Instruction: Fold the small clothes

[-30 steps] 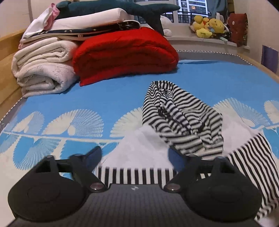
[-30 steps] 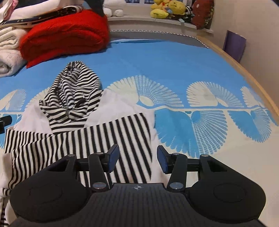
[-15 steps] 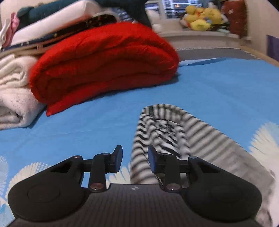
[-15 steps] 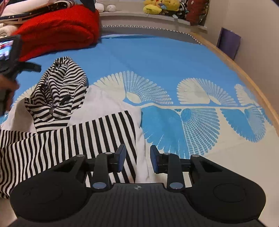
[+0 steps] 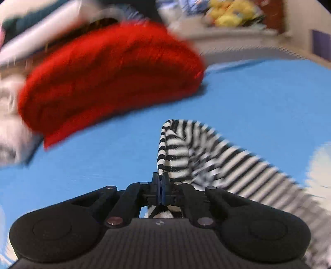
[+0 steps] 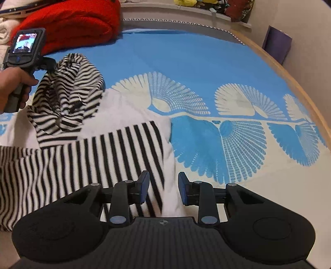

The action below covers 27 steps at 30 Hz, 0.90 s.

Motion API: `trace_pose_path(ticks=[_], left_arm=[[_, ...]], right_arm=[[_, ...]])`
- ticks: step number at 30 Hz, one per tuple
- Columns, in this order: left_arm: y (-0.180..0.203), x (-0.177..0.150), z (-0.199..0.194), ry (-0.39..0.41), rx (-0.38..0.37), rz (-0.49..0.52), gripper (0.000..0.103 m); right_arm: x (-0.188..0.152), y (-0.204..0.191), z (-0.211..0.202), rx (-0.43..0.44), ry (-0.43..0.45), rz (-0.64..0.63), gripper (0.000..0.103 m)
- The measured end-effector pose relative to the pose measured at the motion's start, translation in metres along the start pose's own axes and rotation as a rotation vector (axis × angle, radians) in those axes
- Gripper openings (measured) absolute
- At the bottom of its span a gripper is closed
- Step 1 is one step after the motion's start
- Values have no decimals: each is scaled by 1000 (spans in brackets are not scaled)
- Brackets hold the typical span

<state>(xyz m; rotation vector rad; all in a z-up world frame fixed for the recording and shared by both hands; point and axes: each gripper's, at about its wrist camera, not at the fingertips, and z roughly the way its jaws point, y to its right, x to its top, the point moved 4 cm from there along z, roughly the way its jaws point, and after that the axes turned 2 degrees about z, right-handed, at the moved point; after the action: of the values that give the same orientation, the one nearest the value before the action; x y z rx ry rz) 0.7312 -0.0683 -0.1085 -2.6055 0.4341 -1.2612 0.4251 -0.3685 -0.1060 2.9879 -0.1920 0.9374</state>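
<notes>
A white garment with black stripes lies on the blue bedspread, its striped hood at the far left. In the left wrist view my left gripper is shut on the hood's rolled left edge, and the cloth rises from between the pads. The right wrist view shows that left gripper, held by a hand, at the hood's top. My right gripper stands partly open over the garment's white right edge, with cloth beneath the gap and the pads not pressing it.
A folded red blanket and white bedding are piled beyond the hood at the back left. Plush toys sit on the far ledge. The bed's wooden edge curves along the right, with a purple object behind it.
My left gripper travelled forward from the garment's hem to the hood and closed on its edge. My right gripper's fingers narrowed and sank slightly over the garment's right edge.
</notes>
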Motion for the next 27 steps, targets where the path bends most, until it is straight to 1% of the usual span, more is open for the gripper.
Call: trace_pose_path(ticks=[2,4,5,7,9,10,11,12,13,14,15,16,17,18,19,20,21,22,23,24,26,27], left_arm=[[8,0,-52,86,-58,69,1],[24,-16,-119,177,-133,160,1],[35,-31,-159,224,-184,214,1],[51,-66,-230,278,-284,287,1],[63,-112,-297,280,-410,341,1],[65,-135,-322,251,-462,355,1],[67,-156,-343,199,-496,359,2],[63,-171,-354,144,-518,345,3],[56,-182,-363,83,-534,310,5],[45,-187,-369,35,-540,251,6],[33,-186,-373,20,-539,185,7],[22,-180,-375,25,-533,116,12],[8,-173,-376,37,-514,10,26],[-4,-170,-372,35,-497,-89,38],[-13,-165,-361,11,-478,-210,39],[-19,-165,-347,-45,-447,-333,39],[-22,-168,-334,-110,-414,-419,39],[-20,-173,-323,-174,-387,-479,39],[-17,-177,-311,-232,-358,-513,39],[-12,-180,-303,-272,-332,-524,39],[-2,-184,-289,-344,-288,-507,39],[1,-183,-281,-367,-281,-502,39]], right_arm=[[3,-1,-5,5,12,-2,31],[6,1,-8,9,19,12,31],[7,4,-11,9,25,23,31],[9,8,-15,7,35,36,31],[11,15,-19,8,43,57,31],[12,19,-22,5,49,69,31],[14,23,-27,2,61,84,31],[15,27,-31,1,74,95,31],[16,30,-34,0,85,106,31],[16,33,-36,-2,95,121,31],[15,35,-38,2,102,134,31],[14,36,-39,14,105,147,32],[12,36,-38,34,101,167,32],[11,36,-37,62,95,187,32],[8,34,-35,94,82,206,32],[5,30,-31,126,60,219,32],[2,26,-27,152,39,229,32],[-1,21,-24,177,22,238,32],[-5,15,-19,200,6,242,32],[-7,9,-14,216,-12,239,32],[-12,-6,-3,249,-53,237,33],[-14,-14,1,266,-65,239,37]])
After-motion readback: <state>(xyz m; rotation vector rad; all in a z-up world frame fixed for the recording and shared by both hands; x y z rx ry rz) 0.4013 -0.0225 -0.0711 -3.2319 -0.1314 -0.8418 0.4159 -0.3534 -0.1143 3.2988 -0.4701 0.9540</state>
